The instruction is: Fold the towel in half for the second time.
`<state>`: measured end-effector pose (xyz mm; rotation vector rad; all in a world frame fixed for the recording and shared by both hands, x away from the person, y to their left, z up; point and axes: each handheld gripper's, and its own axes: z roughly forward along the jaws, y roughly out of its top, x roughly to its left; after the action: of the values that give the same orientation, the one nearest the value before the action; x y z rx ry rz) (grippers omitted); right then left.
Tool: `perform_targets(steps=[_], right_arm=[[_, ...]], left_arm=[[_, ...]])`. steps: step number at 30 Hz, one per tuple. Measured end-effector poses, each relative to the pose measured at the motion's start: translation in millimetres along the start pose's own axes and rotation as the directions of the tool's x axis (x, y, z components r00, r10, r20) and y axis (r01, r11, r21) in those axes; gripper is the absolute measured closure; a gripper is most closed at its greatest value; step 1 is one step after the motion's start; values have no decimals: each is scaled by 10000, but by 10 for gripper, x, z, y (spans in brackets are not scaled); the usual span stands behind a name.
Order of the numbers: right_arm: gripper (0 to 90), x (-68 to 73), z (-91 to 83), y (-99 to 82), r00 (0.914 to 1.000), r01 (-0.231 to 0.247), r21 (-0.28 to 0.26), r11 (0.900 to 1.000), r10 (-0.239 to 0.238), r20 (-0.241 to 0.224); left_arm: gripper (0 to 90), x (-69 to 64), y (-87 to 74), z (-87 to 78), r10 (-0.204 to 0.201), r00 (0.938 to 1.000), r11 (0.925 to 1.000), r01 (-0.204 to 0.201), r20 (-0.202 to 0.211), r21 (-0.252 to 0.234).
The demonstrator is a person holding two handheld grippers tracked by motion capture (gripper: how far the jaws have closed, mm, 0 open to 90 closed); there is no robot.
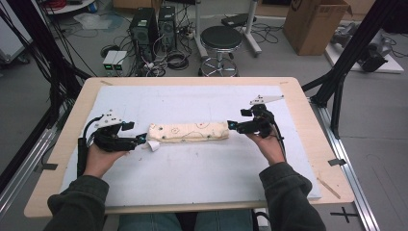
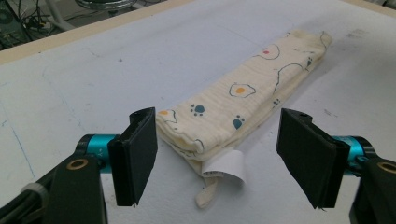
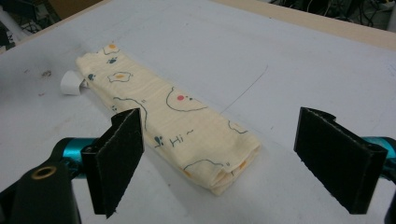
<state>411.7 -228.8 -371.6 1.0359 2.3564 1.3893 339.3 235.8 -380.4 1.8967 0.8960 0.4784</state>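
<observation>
A cream cloth (image 1: 188,132) printed with paw marks and fried eggs lies folded into a long narrow strip across the middle of the white mat (image 1: 192,178). A white label (image 2: 225,165) sticks out of its left end. My left gripper (image 1: 143,138) stands open at that end, the cloth's folded tip (image 2: 184,140) between its jaws without touching either. My right gripper (image 1: 231,126) is open at the other end, where the cloth's corner (image 3: 231,170) lies between the wide-apart jaws. Both are held low over the mat.
The mat covers a wooden table (image 1: 308,115). Beyond the table's far edge stand a black stool (image 1: 221,41), computer towers (image 1: 144,29) with loose cables, and a cardboard box (image 1: 315,21). Black frame legs (image 1: 353,53) rise at the right.
</observation>
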Motion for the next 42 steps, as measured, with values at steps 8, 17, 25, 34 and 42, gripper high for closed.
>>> perform_targets(steps=[8, 17, 25, 34, 42], right_arm=[[152, 33, -106, -118, 9998, 166, -50, 9999, -165, 96], [128, 42, -212, -265, 9998, 74, -166, 9998, -71, 204], [126, 86, -270, -394, 9998, 18, -193, 9998, -15, 199], [124, 129, -337, -523, 9997, 43, -186, 9998, -38, 247], [124, 130, -400, -705, 9994, -57, -183, 9998, 63, 349]], left_arm=[[289, -80, -16, -75, 205, 9998, 9997, -205, -11, -147], [279, -113, -109, -140, 80, 10000, 9999, -81, -57, -140], [262, -167, -176, -192, 144, 9999, 9999, -145, -20, -70], [243, -194, -268, -237, 84, 10000, 10000, -84, -21, 17], [234, -223, -347, -302, 47, 9999, 10000, -47, -132, -46]])
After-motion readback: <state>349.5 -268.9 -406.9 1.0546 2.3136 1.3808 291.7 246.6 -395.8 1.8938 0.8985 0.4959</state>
